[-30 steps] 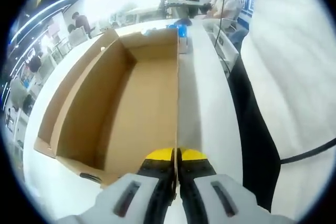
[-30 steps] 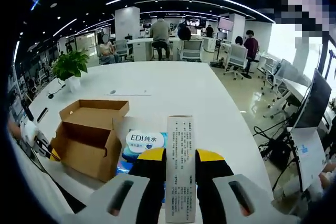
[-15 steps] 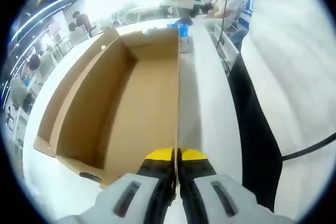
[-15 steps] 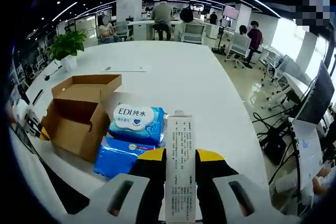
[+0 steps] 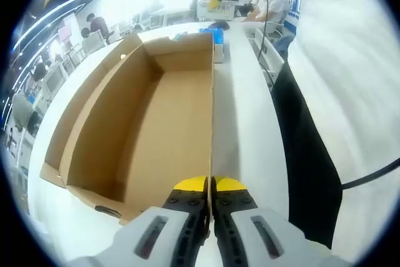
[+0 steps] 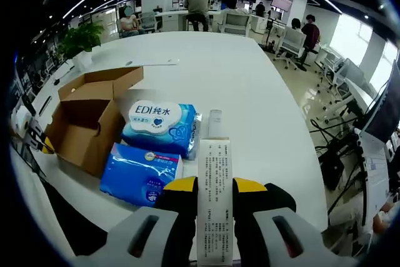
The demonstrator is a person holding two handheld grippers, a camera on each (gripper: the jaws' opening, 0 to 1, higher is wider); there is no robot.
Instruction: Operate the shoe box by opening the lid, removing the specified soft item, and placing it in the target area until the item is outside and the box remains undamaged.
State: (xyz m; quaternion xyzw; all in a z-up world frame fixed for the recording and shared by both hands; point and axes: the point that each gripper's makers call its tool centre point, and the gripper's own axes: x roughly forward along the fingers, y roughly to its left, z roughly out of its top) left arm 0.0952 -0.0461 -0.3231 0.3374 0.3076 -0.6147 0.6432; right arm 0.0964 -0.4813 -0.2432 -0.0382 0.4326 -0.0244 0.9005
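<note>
White office table (image 6: pixel 250 92) below: right gripper (image 6: pixel 214 187) pinches a slim packet (image 6: pixel 214 198) (lower it gently beside the wipes (image 6: pixel 159 128)); left gripper (image 5: pixel 209 186) clamps the box (image 5: pixel 150 123) wall, steadying.

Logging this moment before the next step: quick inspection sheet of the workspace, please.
Surface: white table, mostly bare.
Job's things: open cardboard box, inside looks empty; two blue wipe packs on the table beside it.
Clutter: small clear item past the packs, unclear what; flat paper farther off.
Grippers: left gripper shut on the box wall; right gripper shut on a printed carton.
Cables: black cable across the person's white sleeve.
Surroundings: open office, plant, seated people.
</note>
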